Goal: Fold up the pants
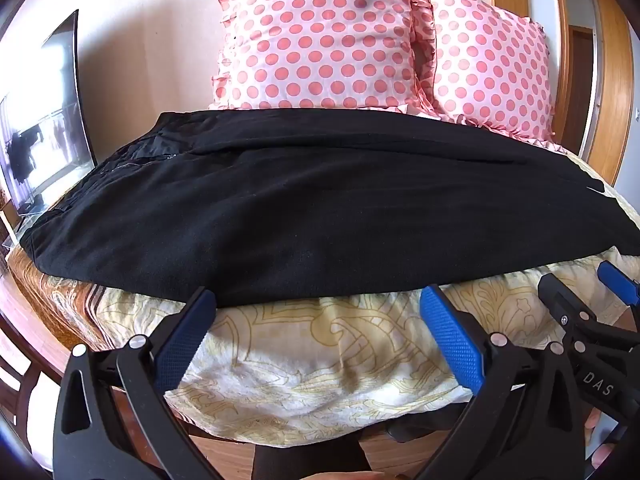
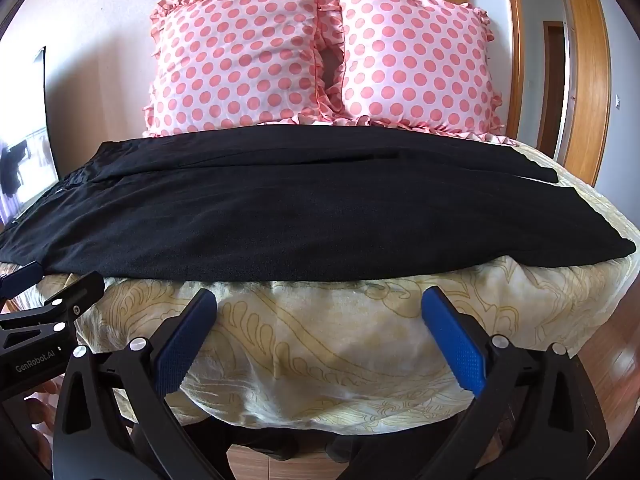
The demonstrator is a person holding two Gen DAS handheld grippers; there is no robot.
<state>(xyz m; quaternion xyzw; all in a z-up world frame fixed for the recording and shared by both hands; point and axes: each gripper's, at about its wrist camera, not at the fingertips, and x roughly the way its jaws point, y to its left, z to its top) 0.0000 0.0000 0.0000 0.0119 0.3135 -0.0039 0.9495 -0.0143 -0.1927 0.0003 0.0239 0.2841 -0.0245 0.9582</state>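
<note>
pants point(image 1: 304, 208) lengthwise across bed point(image 1: 320, 360)

Black pants point(image 1: 304, 208), pink-dotted pillows point(image 1: 324, 40)

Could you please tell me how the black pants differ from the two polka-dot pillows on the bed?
The black pants are plain and dark; the pillows are pink with coral dots and ruffled edges. The pants lie flat across the bedspread; the pillows stand propped against the wall behind. Both are soft fabric and untouched.
</note>
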